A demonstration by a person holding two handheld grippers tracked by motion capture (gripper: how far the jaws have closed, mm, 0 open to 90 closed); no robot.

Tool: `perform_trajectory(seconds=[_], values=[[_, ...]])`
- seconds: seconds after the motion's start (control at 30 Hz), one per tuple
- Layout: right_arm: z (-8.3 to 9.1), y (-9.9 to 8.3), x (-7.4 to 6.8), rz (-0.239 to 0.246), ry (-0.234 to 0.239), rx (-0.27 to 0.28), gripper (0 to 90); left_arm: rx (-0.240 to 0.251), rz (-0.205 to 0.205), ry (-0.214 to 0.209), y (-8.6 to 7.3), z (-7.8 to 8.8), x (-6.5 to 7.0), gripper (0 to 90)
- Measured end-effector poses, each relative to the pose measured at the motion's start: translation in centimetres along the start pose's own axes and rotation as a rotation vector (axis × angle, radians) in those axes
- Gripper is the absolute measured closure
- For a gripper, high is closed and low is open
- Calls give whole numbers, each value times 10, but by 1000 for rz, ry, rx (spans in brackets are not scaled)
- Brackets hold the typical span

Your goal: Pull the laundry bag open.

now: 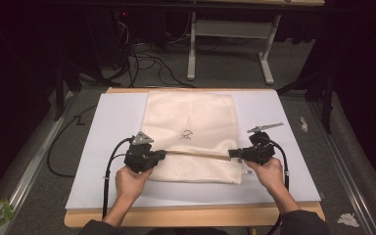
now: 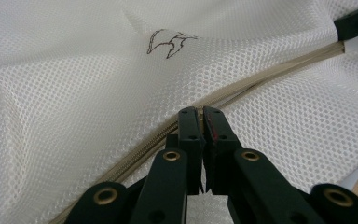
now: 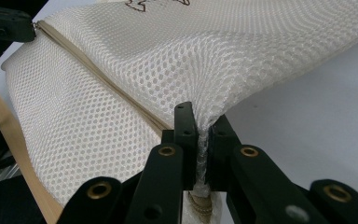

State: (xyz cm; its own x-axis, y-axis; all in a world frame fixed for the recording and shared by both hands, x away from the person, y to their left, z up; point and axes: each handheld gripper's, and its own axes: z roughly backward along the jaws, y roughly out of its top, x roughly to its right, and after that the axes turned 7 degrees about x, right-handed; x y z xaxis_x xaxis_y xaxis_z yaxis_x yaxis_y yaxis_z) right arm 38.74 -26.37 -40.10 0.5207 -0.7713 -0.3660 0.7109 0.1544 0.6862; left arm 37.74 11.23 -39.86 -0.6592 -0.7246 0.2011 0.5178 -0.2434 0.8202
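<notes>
Mesh bag (image 1: 191, 132) lies flat mid-surface on the white sheet (image 1: 107, 147), its zipper (image 1: 196, 155) pulled taut between your hands. Left gripper (image 1: 159, 155) fingers are clamped on the zipper line; right gripper (image 1: 232, 154) fingers pinch the bag's edge, likely anchoring it. The right gripper view shows mesh bunched between the fingers (image 3: 185, 130); high view can't.

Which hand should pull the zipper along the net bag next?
Probably the left. The left gripper is pinched on the zipper, likely at its slider, while the right gripper clamps the mesh bag at its edge, anchoring it taut.
</notes>
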Motion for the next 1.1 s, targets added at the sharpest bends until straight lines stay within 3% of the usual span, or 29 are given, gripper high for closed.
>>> perform_trajectory(seconds=[0.47, 1.1], values=[[2, 4, -3, 12, -8, 6, 869, 32, 15, 13, 5, 9, -3, 872], [6, 3, 1, 9, -16, 8, 869, 35, 32, 47, 5, 21, -15, 872]])
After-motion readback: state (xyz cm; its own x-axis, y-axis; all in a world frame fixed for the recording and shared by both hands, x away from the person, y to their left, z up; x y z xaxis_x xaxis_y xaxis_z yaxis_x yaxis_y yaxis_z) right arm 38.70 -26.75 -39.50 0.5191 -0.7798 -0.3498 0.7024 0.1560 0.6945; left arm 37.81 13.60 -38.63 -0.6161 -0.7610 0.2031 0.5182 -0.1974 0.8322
